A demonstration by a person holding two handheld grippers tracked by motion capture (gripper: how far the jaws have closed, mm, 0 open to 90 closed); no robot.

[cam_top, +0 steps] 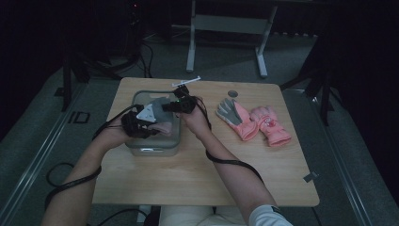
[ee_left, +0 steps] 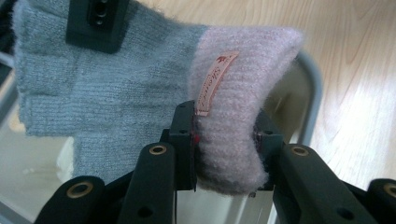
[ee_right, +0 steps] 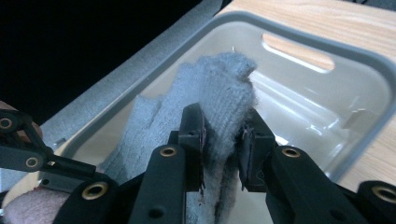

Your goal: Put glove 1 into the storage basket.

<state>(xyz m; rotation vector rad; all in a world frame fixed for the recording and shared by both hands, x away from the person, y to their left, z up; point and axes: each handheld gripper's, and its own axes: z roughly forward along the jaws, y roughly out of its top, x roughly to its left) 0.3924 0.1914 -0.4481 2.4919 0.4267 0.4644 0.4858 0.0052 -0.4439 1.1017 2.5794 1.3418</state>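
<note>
A knitted glove (ee_left: 116,88) with grey fingers and a pink cuff (ee_left: 238,121) is stretched between both grippers over a clear plastic bin (cam_top: 155,149). My left gripper (ee_left: 225,135) is shut on the pink cuff, beside its small sewn label. My right gripper (ee_right: 223,133) is shut on the grey finger end (ee_right: 219,88) of the same glove, above the bin's inside. In the high view the left gripper (cam_top: 141,123) sits at the bin's left side and the right gripper (cam_top: 181,104) at its far right corner.
The bin (ee_right: 327,51) has a grey rim and stands on the left half of a wooden table (cam_top: 197,174). A pair of pink ski gloves (cam_top: 254,121) lies at the right. A small dark disc (cam_top: 233,93) and a white strip (cam_top: 186,82) lie near the far edge.
</note>
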